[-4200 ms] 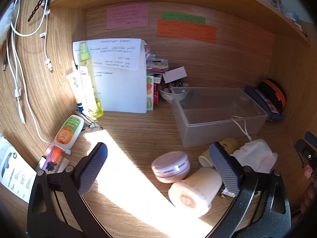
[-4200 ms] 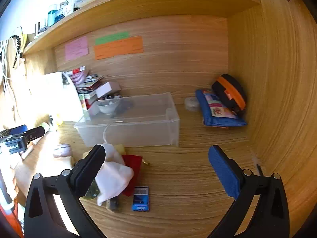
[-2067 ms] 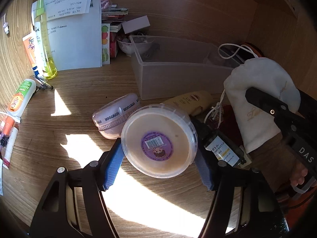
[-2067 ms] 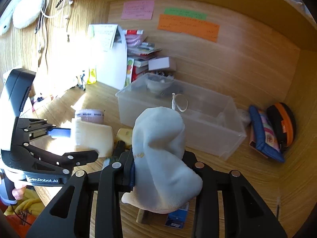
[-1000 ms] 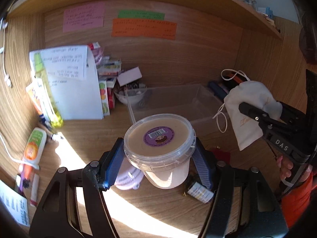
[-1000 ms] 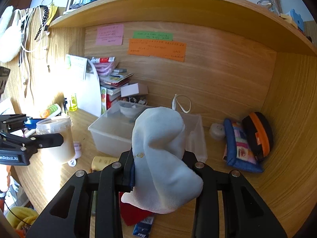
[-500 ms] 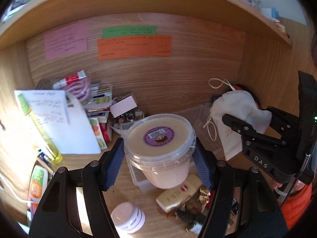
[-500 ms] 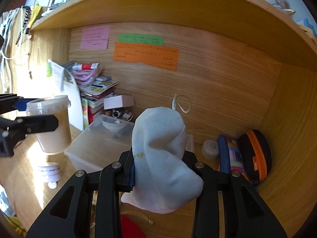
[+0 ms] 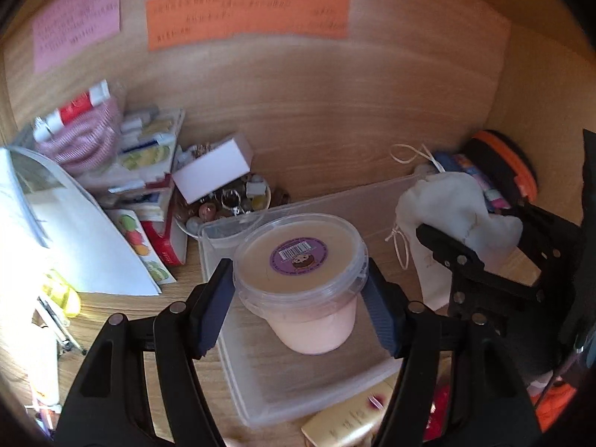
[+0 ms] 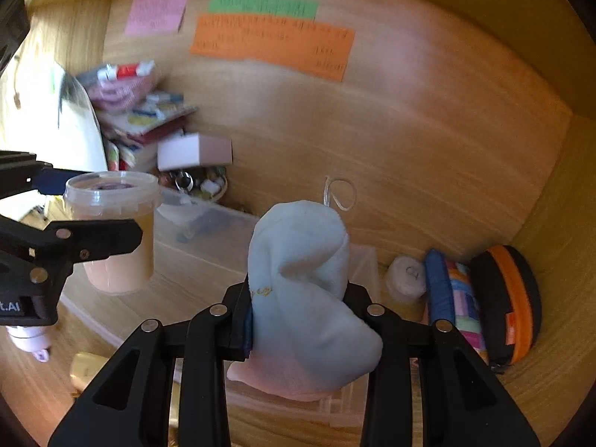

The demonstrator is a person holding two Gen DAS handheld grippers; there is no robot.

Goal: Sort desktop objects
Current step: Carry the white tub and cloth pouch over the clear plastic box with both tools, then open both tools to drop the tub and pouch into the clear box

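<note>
My left gripper (image 9: 298, 298) is shut on a clear plastic tub (image 9: 301, 275) of beige paste with a purple sticker on its lid. It hangs over the left part of the clear plastic bin (image 9: 324, 391). The right wrist view shows the same tub (image 10: 115, 231) at the left, above the bin (image 10: 208, 223). My right gripper (image 10: 298, 309) is shut on a white drawstring pouch (image 10: 305, 298), held above the bin's right part. That pouch (image 9: 447, 208) and the right gripper (image 9: 480, 257) show at the right of the left wrist view.
A small bowl of trinkets (image 9: 231, 201), a white box (image 9: 212, 167) and stacked packets (image 9: 141, 156) sit behind the bin at left. A blue pouch (image 10: 450, 290), a black-and-orange case (image 10: 510, 298) and a small round jar (image 10: 406, 275) lie right of the bin. A cream tube (image 9: 350, 424) lies in front.
Both grippers have moved forward and slightly down with their loads; tub and pouch now hang over the clear bin, which fills more of both views.
</note>
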